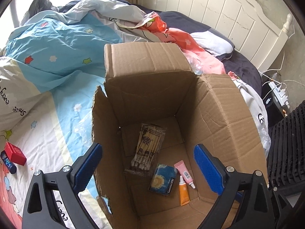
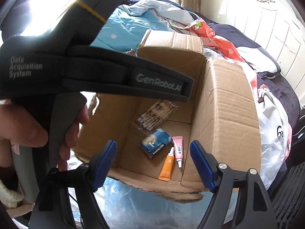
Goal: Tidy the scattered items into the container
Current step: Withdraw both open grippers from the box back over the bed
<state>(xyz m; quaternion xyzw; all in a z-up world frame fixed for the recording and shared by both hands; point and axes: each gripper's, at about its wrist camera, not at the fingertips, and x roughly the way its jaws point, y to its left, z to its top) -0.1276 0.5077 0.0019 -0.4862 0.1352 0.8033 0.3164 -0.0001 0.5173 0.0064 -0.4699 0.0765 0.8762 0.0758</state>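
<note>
Plainly, the risk we judged greatest lay at the torn near wall of the cardboard box: our left gripper straddled it, one pad outside, so swinging towards the bed could have snagged the ragged edge and tipped the box on the soft quilt. Both claws stood wide and carried nothing; our right gripper hung over the box mouth too. Inside, on the floor, lay the cotton swab packet, the blue card box, the pink tube and the orange tube, the two tubes just beside each other. Still loose on the sheet, at nine o'clock from the left claw and well apart from it, sat the red box touching the blue cylinder. Reaching them, we reckoned, called for lifting clear first.
</note>
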